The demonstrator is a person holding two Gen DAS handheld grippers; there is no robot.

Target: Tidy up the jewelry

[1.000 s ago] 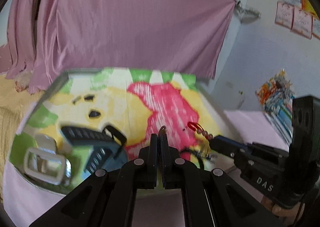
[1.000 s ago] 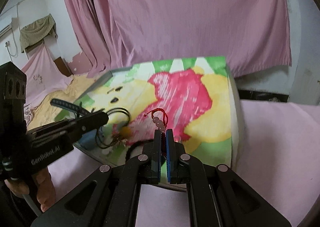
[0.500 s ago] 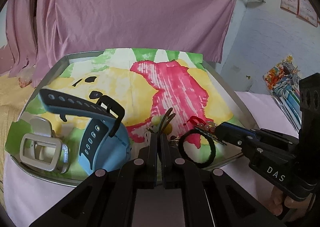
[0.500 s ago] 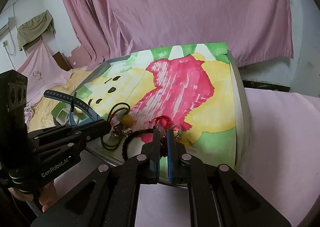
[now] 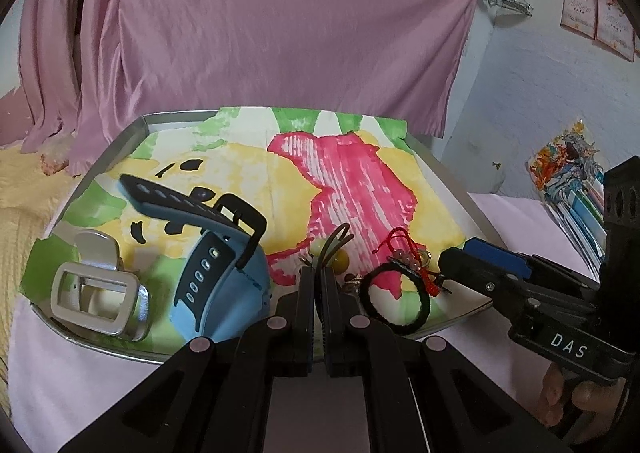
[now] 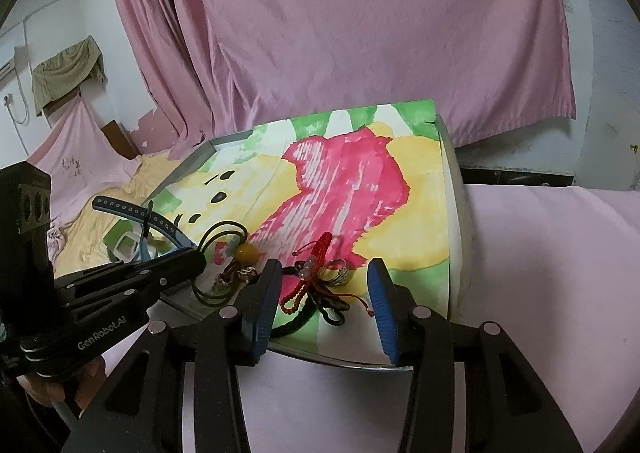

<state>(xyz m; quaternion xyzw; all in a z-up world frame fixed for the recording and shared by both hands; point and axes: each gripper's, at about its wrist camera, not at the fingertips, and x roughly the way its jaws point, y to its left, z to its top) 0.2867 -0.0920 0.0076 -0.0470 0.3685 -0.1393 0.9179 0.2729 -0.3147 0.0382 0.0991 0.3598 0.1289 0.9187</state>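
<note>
Tray [image 5: 120, 141]: metal, lined with a painted sheet in yellow, pink and green, on a pink cloth.

Your left gripper [image 5: 318, 277]: jaws nearly together, pinching a dark cord loop [image 6: 218, 237] with an amber bead [image 6: 245, 252], at the tray's near edge.

Your right gripper [image 6: 322, 277]: jaws spread wide, holding nothing, one on either side of the red cord bracelet [image 6: 316, 265], which lies on the sheet.

Silver ring [image 6: 339, 271]: just beside the bracelet.

Black cord band [image 5: 394, 303]: flat on the sheet, under the bracelet's end.

Blue watch [image 5: 216, 253]: left part of the tray, strap arched.

Silver buckle [image 5: 94, 297]: near-left corner.
</note>
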